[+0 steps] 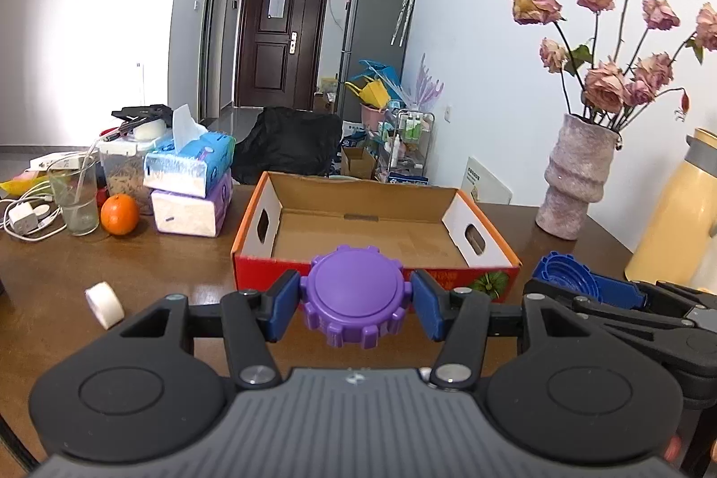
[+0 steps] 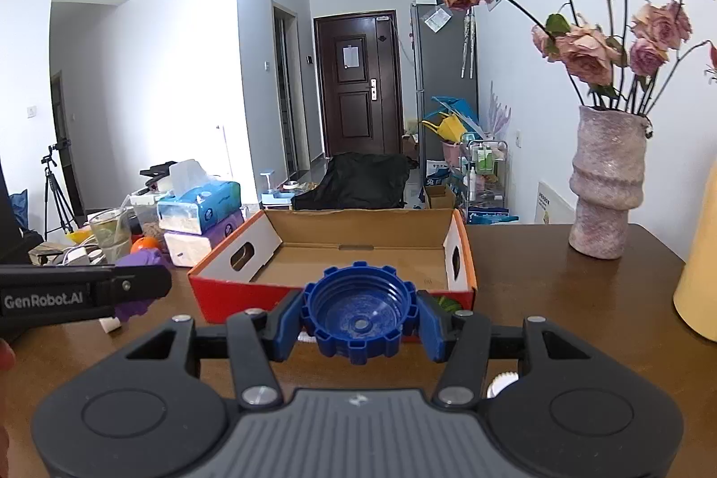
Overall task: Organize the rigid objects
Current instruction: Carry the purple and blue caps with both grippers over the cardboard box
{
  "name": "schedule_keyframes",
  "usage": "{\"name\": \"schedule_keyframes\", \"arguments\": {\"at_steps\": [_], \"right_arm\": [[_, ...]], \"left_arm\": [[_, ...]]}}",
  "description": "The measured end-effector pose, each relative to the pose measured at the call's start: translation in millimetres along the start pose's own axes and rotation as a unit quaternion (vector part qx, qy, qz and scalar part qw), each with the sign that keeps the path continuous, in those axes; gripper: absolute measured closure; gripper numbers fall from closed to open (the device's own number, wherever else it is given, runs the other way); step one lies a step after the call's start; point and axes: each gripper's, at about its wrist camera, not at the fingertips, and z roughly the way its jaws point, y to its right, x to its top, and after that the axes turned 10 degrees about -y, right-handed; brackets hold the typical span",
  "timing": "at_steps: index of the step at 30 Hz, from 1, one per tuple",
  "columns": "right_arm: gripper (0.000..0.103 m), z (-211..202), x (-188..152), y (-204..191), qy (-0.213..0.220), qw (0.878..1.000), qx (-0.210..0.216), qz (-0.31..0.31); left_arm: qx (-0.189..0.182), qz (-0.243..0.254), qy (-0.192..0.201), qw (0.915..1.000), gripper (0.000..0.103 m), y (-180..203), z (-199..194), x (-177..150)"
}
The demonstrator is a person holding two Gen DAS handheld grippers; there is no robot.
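Observation:
My left gripper (image 1: 355, 301) is shut on a purple ridged lid (image 1: 355, 292), flat top towards the camera, held just in front of the open cardboard box (image 1: 367, 240). My right gripper (image 2: 358, 314) is shut on a blue ridged lid (image 2: 358, 312), hollow side towards the camera, also just before the box (image 2: 358, 254). The box has red outer sides and shows nothing inside. In the left wrist view the right gripper with the blue lid (image 1: 582, 281) is at the right. In the right wrist view the left gripper's arm and purple lid (image 2: 139, 260) are at the left.
On the brown table (image 1: 179, 254): a white tape roll (image 1: 104, 304), an orange (image 1: 119, 214), a glass (image 1: 74, 193), stacked tissue packs (image 1: 192, 182), chargers with cables, a pink vase of dried roses (image 1: 578, 173) and a yellow jug (image 1: 676, 218) at the right. A small white ridged cap (image 2: 502, 384) lies under my right gripper.

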Motion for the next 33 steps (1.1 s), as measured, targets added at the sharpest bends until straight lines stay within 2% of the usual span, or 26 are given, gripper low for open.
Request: {"name": "schedule_keyframes", "arguments": {"at_steps": [8,18,33], "right_arm": [[0.051,28.7,22.1,6.2,-0.007,1.0,0.006,-0.003],[0.051,66.5,50.0,16.1,-0.012,1.0,0.011,0.01],[0.051,130.0,79.5,25.8,-0.041,0.999,0.006,0.017]], "left_arm": [[0.008,-0.006,-0.006,0.9999,0.047,-4.7,31.7,21.3],[0.039,0.0,-0.014,0.9992,0.047,-4.2,77.1,51.2],[0.047,-0.004,-0.007,0.9989,0.047,-2.5,147.0,89.7]]}}
